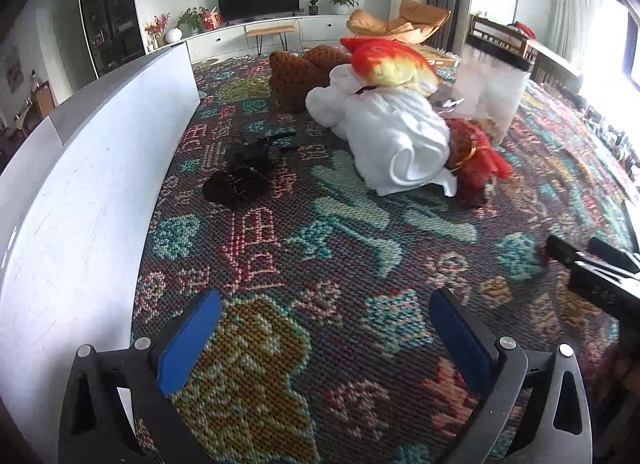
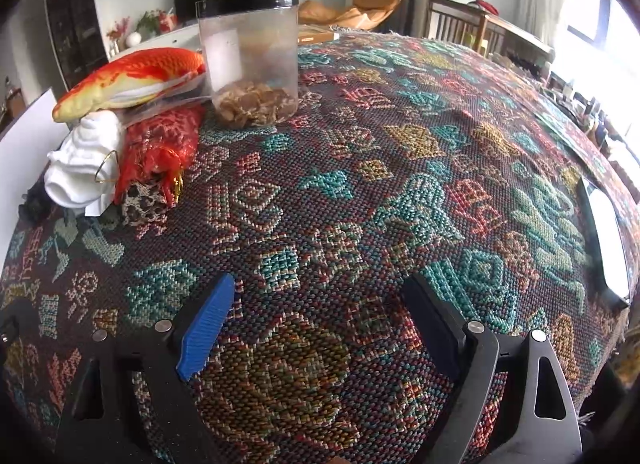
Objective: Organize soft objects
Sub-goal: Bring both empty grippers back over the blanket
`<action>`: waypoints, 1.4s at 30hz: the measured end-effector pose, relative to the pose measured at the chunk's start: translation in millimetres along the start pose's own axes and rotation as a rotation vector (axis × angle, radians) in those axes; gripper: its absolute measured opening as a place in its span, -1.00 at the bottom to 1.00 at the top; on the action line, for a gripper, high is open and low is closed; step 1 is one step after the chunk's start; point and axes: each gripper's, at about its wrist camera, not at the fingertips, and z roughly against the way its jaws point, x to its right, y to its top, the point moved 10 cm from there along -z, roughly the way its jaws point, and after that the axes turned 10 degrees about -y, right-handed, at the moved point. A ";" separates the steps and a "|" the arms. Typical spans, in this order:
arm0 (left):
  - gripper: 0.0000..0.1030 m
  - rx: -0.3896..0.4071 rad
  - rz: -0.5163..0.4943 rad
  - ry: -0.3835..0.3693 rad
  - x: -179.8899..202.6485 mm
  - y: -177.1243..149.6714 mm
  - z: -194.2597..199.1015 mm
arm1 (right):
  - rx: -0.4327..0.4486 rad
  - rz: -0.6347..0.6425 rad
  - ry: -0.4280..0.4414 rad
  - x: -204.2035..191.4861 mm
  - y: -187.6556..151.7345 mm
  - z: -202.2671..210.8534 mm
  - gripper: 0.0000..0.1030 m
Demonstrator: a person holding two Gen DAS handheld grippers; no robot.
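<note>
A pile of soft things lies on the patterned cloth (image 1: 340, 248): a rolled white towel (image 1: 396, 136), an orange and yellow fish plush (image 1: 384, 60) on top of it, a red patterned fabric bag (image 1: 476, 152) beside it and a brown plush (image 1: 300, 76) behind. A black fabric item (image 1: 240, 172) lies apart to the left. The pile also shows in the right wrist view: fish plush (image 2: 132, 76), towel (image 2: 88, 160), red bag (image 2: 160, 148). My left gripper (image 1: 324, 328) is open and empty, well short of the pile. My right gripper (image 2: 320, 312) is open and empty over bare cloth.
A white board (image 1: 92, 192) stands along the left. A clear plastic jar with a black lid (image 2: 252, 56) holds brown pieces, right of the pile. A phone-like flat device (image 2: 608, 240) lies at the right edge. The right gripper's body (image 1: 592, 276) shows at the right in the left wrist view.
</note>
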 end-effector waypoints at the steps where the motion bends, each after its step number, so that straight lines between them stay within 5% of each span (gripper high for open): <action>1: 1.00 -0.012 -0.009 0.014 -4.3 -2.2 -6.3 | 0.000 -0.003 0.003 -0.1 -0.8 -0.4 0.74; 5: 1.00 -0.021 0.046 -0.028 -15.8 -7.9 -10.1 | 0.003 -0.002 0.000 -0.9 -5.8 1.4 0.74; 42: 1.00 -0.020 0.035 -0.015 -14.8 -8.8 -10.6 | 0.004 -0.001 -0.001 0.1 -8.6 1.5 0.76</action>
